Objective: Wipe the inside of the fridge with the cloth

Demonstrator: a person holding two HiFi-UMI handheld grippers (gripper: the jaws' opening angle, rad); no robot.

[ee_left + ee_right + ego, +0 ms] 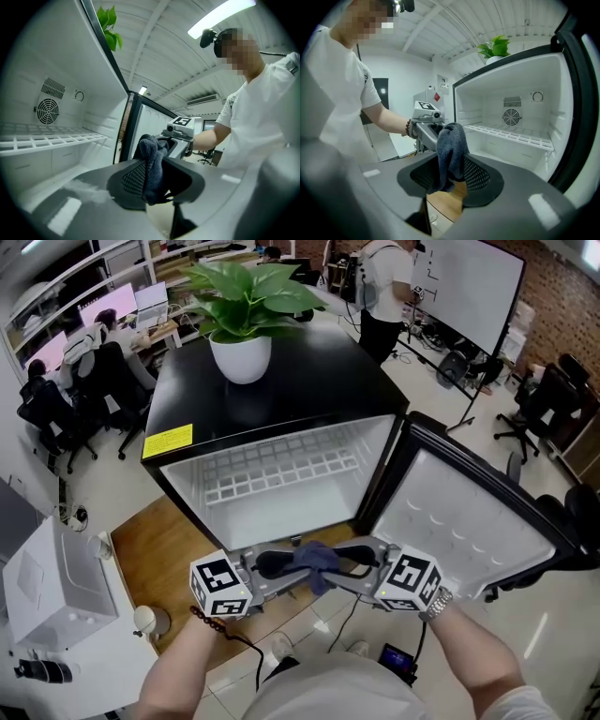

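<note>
Left tool (154, 185) pinches cloth (316, 561) just outside open fridge (309, 381). Right tool (450, 176) sits slack around it. I draw right clear, then press cloth flat inside.

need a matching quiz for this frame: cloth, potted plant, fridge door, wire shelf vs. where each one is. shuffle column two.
1. cloth
2. potted plant
3. fridge door
4. wire shelf

A. swung open, at the right in the head view
B. inside the fridge, nothing on it
C. between the jaws of the left gripper and the right gripper
D. on top of the fridge

Pairs: 1-C, 2-D, 3-A, 4-B
</note>
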